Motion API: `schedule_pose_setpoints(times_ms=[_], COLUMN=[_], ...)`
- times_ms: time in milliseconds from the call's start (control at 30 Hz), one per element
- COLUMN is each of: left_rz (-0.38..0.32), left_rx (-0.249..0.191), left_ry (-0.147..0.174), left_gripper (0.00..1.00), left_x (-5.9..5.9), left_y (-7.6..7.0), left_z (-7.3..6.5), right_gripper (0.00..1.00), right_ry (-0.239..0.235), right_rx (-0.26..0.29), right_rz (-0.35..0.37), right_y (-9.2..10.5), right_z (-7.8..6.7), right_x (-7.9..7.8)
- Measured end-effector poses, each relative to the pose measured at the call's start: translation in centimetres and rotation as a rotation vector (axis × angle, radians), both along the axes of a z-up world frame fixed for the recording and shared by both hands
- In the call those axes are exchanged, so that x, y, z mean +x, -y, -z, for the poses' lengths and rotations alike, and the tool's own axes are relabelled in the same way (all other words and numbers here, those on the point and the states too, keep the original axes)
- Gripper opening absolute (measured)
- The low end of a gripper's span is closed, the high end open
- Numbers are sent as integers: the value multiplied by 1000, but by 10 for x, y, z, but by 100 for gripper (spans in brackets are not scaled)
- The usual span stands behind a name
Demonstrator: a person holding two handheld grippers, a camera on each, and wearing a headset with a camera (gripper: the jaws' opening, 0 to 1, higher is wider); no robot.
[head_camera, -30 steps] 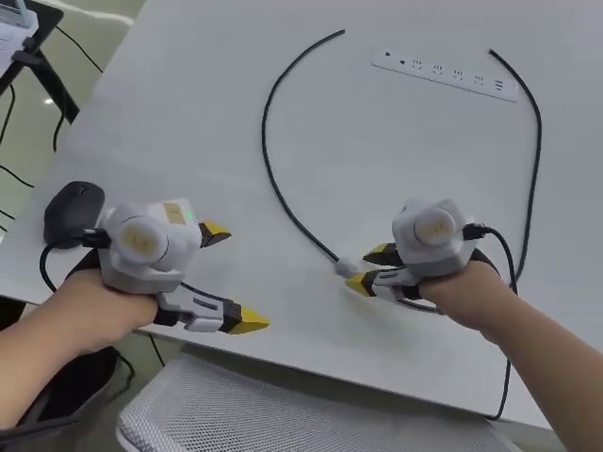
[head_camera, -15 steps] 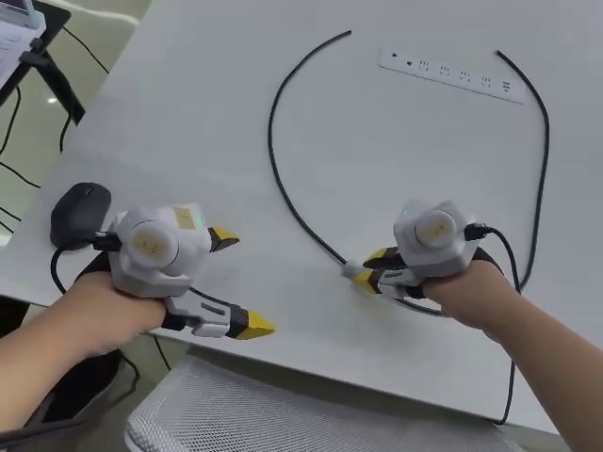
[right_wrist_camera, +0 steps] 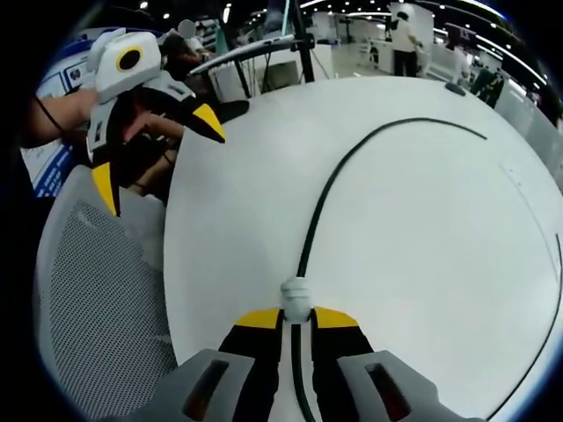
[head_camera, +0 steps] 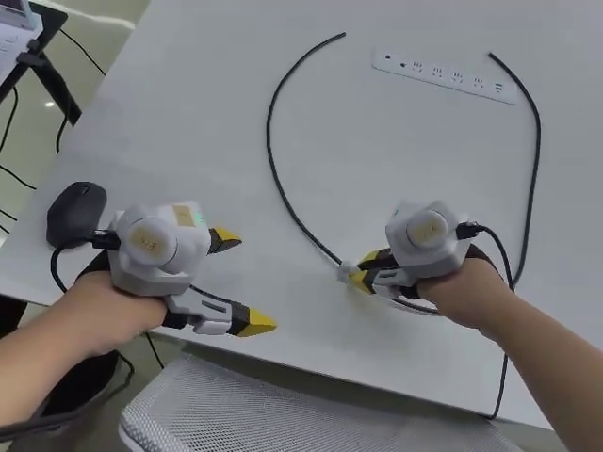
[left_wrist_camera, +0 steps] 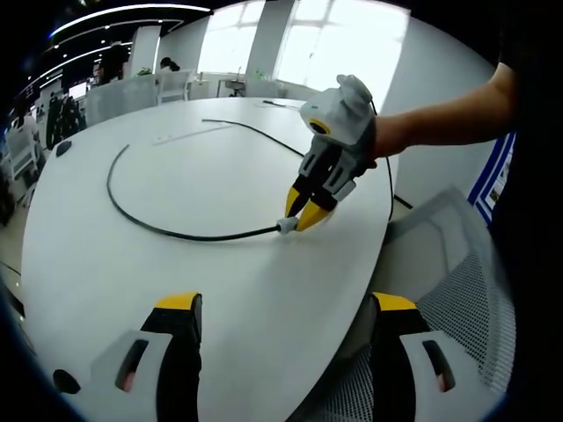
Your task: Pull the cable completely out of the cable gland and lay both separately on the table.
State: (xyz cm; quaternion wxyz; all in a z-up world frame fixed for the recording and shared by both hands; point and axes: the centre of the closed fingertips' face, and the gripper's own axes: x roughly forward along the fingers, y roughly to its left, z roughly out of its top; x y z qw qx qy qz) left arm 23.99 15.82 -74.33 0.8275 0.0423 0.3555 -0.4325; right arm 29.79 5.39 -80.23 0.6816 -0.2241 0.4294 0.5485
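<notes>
A long black cable (head_camera: 273, 169) curves across the white table (head_camera: 188, 113). Its near end carries a small white cable gland (head_camera: 349, 272). My right gripper (head_camera: 363, 273) is shut on the cable just behind the gland. In the right gripper view the gland (right_wrist_camera: 296, 299) sits right at the yellow tips of my right gripper (right_wrist_camera: 296, 318), and the cable (right_wrist_camera: 325, 211) runs on beyond it. My left gripper (head_camera: 247, 281) hangs open over the table's front edge, well left of the gland, with nothing in it. In the left gripper view the gland (left_wrist_camera: 285, 226) lies ahead, beyond my left gripper (left_wrist_camera: 286, 303).
A white power strip (head_camera: 443, 75) lies at the back right, and its black lead (head_camera: 535, 160) loops down the right side. A black mouse (head_camera: 73, 212) sits at the left edge. A mesh chair (head_camera: 283, 414) stands below the front edge.
The right gripper's jaws, apart around the cable end a second ago, have come together on the cable by the gland. The left gripper has barely moved.
</notes>
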Motion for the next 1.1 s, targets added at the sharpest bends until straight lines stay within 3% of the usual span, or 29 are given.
schedule_pose_setpoints(times_ms=[333, 733, 900, 1100], left_rz=[35, 76, 80, 68], left_rx=[-13, -51, -85, -159], left_ry=[34, 54, 67, 89], left_gripper=[75, 72, 71, 66], left_x=[3, 4, 9, 17], left_y=[30, 70, 81, 94], left_z=[-21, -40, -50, -64], right_gripper=[7, 6, 6, 6], right_ry=[-11, 11, 28, 56], right_rx=[18, 32, 33, 49], right_rz=[-10, -123, -181, -249], right_y=[15, 26, 25, 21], right_z=[-27, -70, -89, -112], right_x=[-15, -31, -33, -36])
